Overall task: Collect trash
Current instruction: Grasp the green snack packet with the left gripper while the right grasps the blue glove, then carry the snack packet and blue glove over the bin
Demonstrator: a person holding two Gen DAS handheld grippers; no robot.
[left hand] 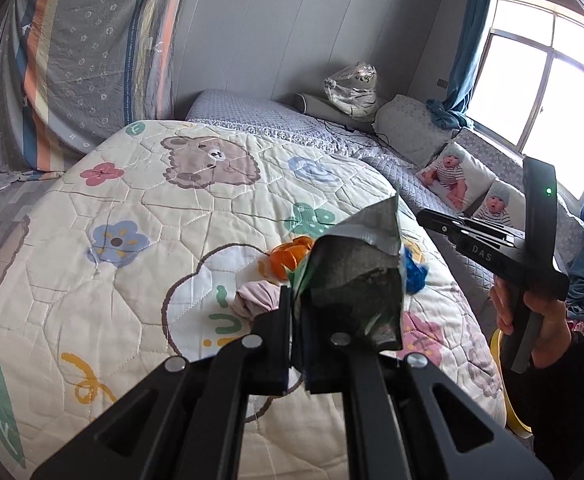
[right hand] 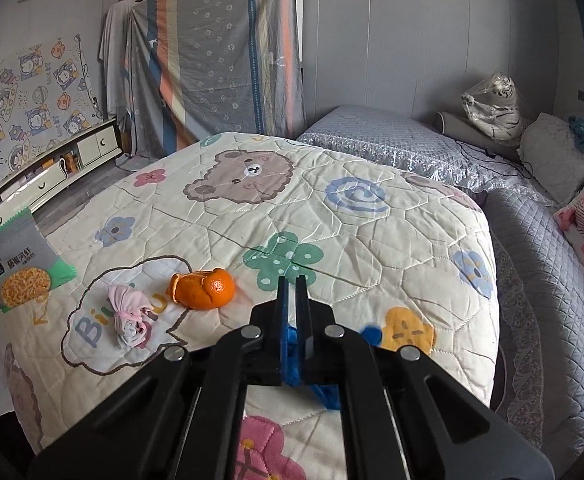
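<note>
1. Two grips are thin; the left gripper [left hand: 296, 320] is clamped on a grey snack packet [left hand: 356, 276] by one edge above the quilt [left hand: 131, 208], so the packet could slide free.
2. The right gripper [right hand: 292, 312] pinches a blue scrap [right hand: 292, 356]; a loose tail could snag.
3. Orange peel [right hand: 203, 288] and a pink wad [right hand: 129, 312] lie on the quilt and may be missed.

Both wrist views overlook the quilt [left hand: 131, 280] closely.
</note>
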